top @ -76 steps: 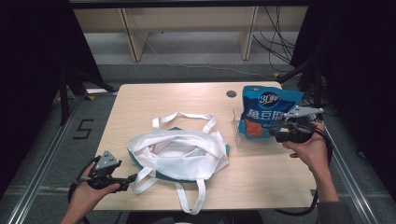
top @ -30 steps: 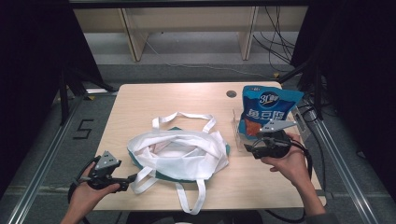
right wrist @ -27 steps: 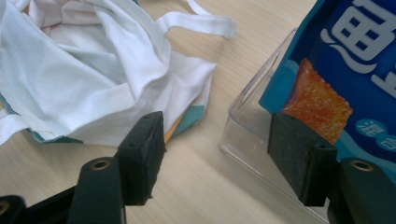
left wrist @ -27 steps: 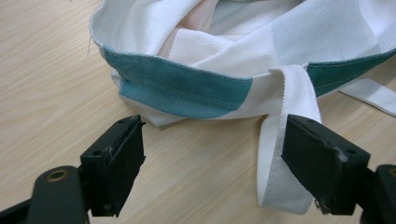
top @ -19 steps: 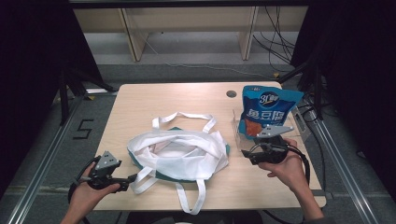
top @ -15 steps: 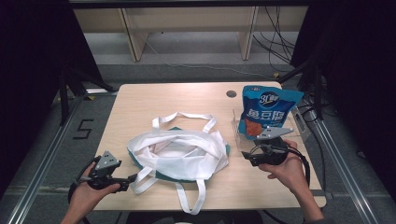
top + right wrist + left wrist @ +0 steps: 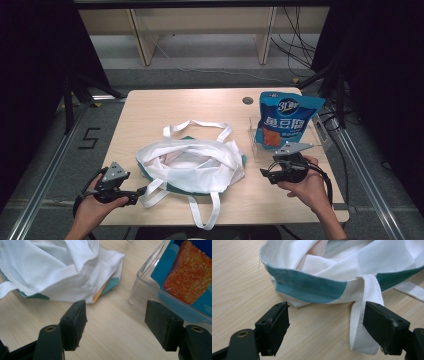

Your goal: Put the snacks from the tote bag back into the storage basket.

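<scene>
A crumpled white tote bag [image 7: 192,162] with teal trim lies in the middle of the wooden table. At the right, a blue snack pouch [image 7: 285,120] stands in a clear plastic box [image 7: 256,147]. My left gripper [image 7: 141,192] rests open at the bag's near-left corner. In the left gripper view [image 7: 327,315], a white strap [image 7: 364,322] lies between the jaws, close to the right one, and the pads do not press it. My right gripper [image 7: 265,176] is low over bare wood between the bag [image 7: 50,270] and the box [image 7: 150,290]. Its jaws [image 7: 116,310] have just been opening, with nothing between them.
A round cable hole [image 7: 247,100] sits near the table's far edge. Bare wood [image 7: 150,110] stretches across the far left of the table. Metal rails [image 7: 45,175] run along both sides, and cables hang at the back right.
My right hand has come away from the pouch's side, moving left and toward the near edge and sinking toward the table. The left hand has kept still.
</scene>
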Demonstrator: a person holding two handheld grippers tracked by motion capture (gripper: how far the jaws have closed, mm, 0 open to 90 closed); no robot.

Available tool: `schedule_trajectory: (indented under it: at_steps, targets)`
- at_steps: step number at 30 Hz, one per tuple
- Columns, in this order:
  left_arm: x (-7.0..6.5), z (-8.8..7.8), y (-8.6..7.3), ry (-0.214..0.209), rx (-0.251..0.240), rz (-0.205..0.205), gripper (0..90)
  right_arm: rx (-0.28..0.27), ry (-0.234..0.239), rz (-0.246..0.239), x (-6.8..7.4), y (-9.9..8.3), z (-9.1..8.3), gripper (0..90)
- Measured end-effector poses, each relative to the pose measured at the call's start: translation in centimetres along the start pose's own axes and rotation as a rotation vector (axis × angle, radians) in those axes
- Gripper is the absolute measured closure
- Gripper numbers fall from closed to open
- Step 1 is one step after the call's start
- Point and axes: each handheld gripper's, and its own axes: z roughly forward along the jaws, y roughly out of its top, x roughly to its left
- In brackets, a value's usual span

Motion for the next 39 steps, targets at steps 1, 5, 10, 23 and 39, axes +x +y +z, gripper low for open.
schedule_trajectory:
  at_steps: [1, 5, 10, 23, 39]
  targets:
    - [0.0, 0.0, 0.0, 0.001, -0.001, -0.007, 20.0, 0.011, -0.01, -0.023, -0.1, -0.1, 0.0, 34.2]
    - [0.0, 0.0, 0.0, 0.0, -0.002, -0.006, 20.0, 0.019, -0.001, -0.026, 0.1, -0.4, -0.1, 34.1]
    - [0.0, 0.0, 0.0, -0.002, -0.002, -0.007, 20.0, 0.012, -0.007, -0.001, 0.4, -0.8, -0.3, 34.0]
    - [-0.1, 0.0, -0.1, 0.0, -0.006, -0.006, 20.0, 0.029, 0.01, -0.012, 1.2, -2.7, -0.4, 33.1]
    - [0.0, 0.0, 0.0, -0.004, 0.009, -0.006, 20.0, 0.047, 0.01, 0.042, 2.5, -4.6, 0.0, 25.1]
